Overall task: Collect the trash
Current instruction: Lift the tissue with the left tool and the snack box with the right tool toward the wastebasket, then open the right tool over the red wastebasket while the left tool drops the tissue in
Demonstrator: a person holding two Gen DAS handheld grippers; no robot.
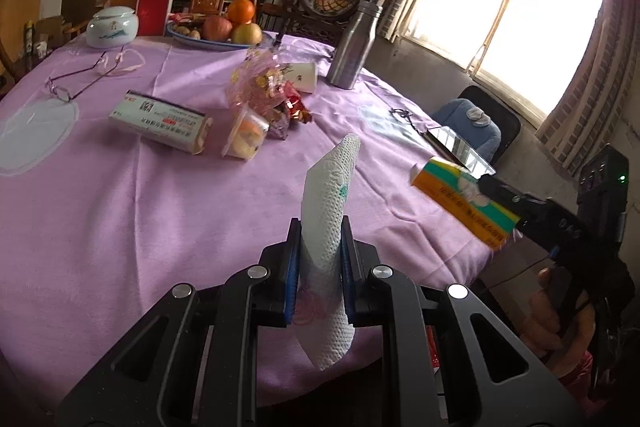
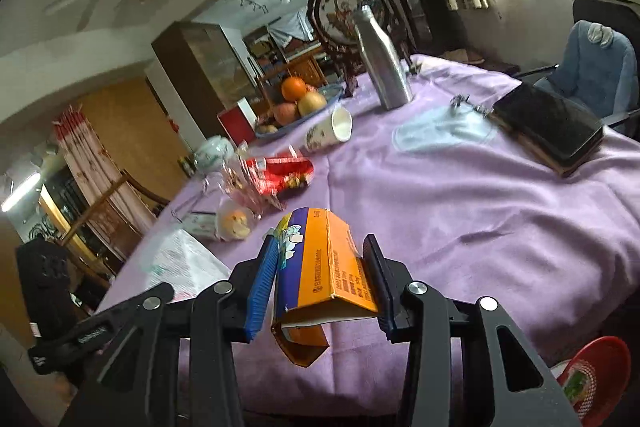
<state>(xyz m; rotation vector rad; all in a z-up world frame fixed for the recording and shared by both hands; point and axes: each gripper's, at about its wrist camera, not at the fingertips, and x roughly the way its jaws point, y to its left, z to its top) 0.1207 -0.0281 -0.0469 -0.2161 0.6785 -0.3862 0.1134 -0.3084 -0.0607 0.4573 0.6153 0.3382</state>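
My left gripper (image 1: 320, 227) is shut on a white embossed paper towel (image 1: 332, 187) that stands up between its blue pads, above the purple-clothed table (image 1: 120, 227). My right gripper (image 2: 320, 241) is shut on an opened orange and purple carton (image 2: 328, 267), held off the cloth near the table's edge; the left wrist view shows that carton (image 1: 464, 203) at the right. On the table lie a crumpled cellophane wrapper with red snack packs (image 1: 264, 87), a plastic fruit cup (image 1: 246, 139), a white medicine box (image 1: 160, 125) and a tipped paper cup (image 2: 328, 131).
A steel bottle (image 1: 354, 43), a fruit bowl (image 1: 216, 45), a white jar (image 1: 112, 27) and glasses (image 1: 76, 83) stand farther back. A black book (image 2: 548, 127) lies at the right edge. A red basket (image 2: 596, 375) sits below the table, and a blue-cushioned chair (image 1: 468, 123) stands beyond.
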